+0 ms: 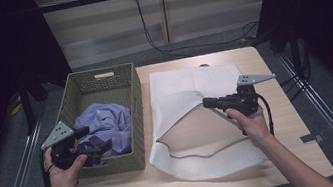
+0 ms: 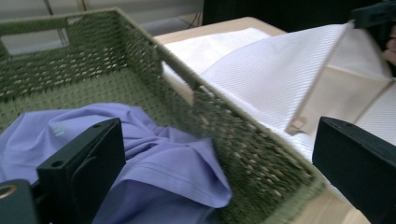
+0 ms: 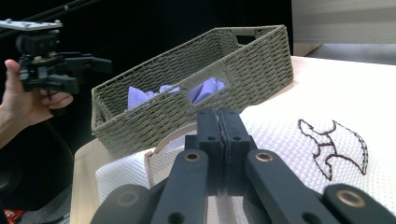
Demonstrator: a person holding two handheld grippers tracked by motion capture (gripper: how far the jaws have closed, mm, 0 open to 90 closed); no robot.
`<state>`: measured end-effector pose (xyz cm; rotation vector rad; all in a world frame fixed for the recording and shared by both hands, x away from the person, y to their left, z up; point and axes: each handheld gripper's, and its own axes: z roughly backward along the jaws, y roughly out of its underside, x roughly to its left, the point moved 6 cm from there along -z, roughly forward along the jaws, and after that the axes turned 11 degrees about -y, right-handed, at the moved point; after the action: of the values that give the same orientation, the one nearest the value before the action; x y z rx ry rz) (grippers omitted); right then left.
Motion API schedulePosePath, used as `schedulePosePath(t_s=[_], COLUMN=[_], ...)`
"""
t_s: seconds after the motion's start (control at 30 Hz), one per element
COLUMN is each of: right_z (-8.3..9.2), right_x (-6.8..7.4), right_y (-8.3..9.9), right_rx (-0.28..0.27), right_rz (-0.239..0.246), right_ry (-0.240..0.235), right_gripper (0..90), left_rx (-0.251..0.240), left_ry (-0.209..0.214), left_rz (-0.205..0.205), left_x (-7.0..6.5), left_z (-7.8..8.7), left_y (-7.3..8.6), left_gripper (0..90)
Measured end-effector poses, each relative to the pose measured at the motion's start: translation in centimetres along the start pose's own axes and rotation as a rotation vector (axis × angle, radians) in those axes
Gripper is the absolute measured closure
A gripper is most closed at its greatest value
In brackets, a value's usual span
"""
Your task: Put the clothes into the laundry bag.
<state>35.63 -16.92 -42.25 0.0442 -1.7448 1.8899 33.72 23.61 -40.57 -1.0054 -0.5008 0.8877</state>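
Observation:
A green woven basket [image 1: 136, 98] stands on the left of the table with a crumpled purple cloth [image 1: 105, 121] inside. To its right lies a white textured garment [image 1: 193, 81]. My right gripper [image 1: 206, 102] is shut on a lifted edge of it, folding that part over so the smooth inside shows. In the right gripper view the jaws [image 3: 222, 116] press together over the garment [image 3: 299, 112], which bears a dark embroidered emblem [image 3: 334, 144]. My left gripper [image 1: 95, 139] hovers open over the basket's near left corner. Its jaws [image 2: 217, 135] straddle the purple cloth [image 2: 163, 172] and the basket wall [image 2: 140, 42], holding nothing.
The wooden table [image 1: 290, 119] has bare strips along its front and right edges. A small grey piece [image 1: 311, 138] sits at the right edge. Metal rails run along both sides, and cables [image 1: 156, 44] trail on the floor behind.

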Motion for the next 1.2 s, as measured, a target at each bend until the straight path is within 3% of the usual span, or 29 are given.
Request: schedulePosePath(t_s=[0.23,0.3,0.37,0.43,0.53,0.6,0.63,0.7,0.8,0.9,0.97,1.03,1.13,1.2], right_z=[0.1,0.0,0.0,0.0,0.0,-0.1,-0.1,-0.3,-0.4,-0.5,-0.4,-0.4,-0.5,-0.5], right_x=[-0.1,0.0,0.0,0.0,0.0,-0.1,-0.1,-0.1,-0.1,-0.2,-0.2,-0.2,-0.3,-0.3], right_y=[0.0,0.0,0.0,0.1,0.1,0.2,0.3,0.5,0.6,0.6,0.6,0.6,0.8,0.8], right_rx=[-0.001,0.001,0.003,0.007,0.009,0.016,0.020,0.026,0.032,0.033,0.033,0.033,0.041,0.043], right_rz=[-0.009,-0.007,-0.005,-0.004,-0.006,-0.003,-0.007,-0.008,-0.012,-0.010,-0.010,-0.010,-0.019,-0.021], right_ry=[-0.003,-0.001,-0.003,-0.002,-0.005,-0.007,-0.008,-0.012,-0.014,-0.015,-0.013,-0.012,-0.008,-0.011], right_gripper=[88.8,88.7,88.7,88.7,88.7,88.7,88.7,88.7,88.7,88.7,88.7,88.7,88.7,88.7], left_rx=[0.012,0.057,0.093,0.113,0.151,0.177,0.212,0.219,0.273,0.305,0.321,0.365,0.437,0.483], left_ry=[-0.055,-0.021,-0.046,-0.030,-0.044,-0.039,-0.036,-0.031,-0.010,-0.024,-0.021,-0.023,-0.066,-0.056], left_rz=[-0.039,-0.058,-0.068,-0.047,-0.056,-0.057,-0.056,-0.074,-0.086,-0.102,-0.091,-0.094,-0.134,-0.129], left_x=[1.5,1.8,2.4,2.9,3.4,3.7,3.7,3.7,3.7,3.9,4.0,4.0,4.6,5.0], left_z=[-1.2,-1.9,-2.6,-3.3,-4.2,-4.9,-5.2,-5.6,-6.4,-7.5,-8.1,-9.0,-9.9,-10.4], left_y=[-1.1,-1.1,-1.0,-1.0,-0.8,-0.7,-0.5,-0.6,-0.5,-0.4,-0.3,0.3,1.2,1.7], left_gripper=[4.9,4.3,4.4,5.5,5.6,5.8,6.4,9.5,10.2,10.0,8.7,8.9,8.3,8.0])
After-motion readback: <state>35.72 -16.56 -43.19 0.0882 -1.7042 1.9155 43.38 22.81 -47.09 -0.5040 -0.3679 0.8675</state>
